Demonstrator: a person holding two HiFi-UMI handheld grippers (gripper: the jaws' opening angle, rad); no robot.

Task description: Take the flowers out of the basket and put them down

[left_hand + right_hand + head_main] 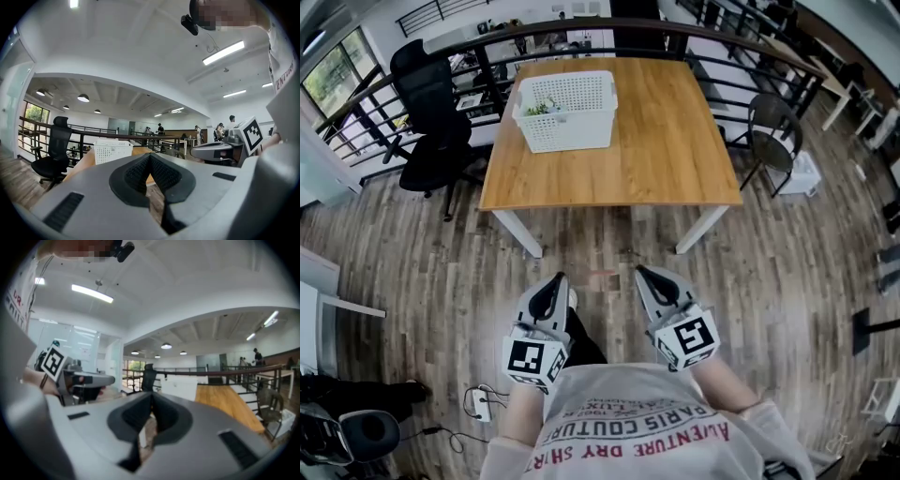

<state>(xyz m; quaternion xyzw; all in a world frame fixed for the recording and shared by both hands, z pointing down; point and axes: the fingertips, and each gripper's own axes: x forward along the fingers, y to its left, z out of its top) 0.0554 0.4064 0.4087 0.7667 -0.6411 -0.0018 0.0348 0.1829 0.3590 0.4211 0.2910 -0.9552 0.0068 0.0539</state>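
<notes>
Well short of the table [666, 141], the left gripper [559, 278] and right gripper [644, 273] are both clenched, empty. Flowers [546, 108] lie in the white basket [572, 127].

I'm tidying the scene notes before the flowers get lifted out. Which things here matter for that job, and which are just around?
For the job: flowers in the white basket; wooden table; left claw and right claw, both shut and empty, short of the table.
Just around: black office chair; round-backed chair; power strip on the floor.
</notes>
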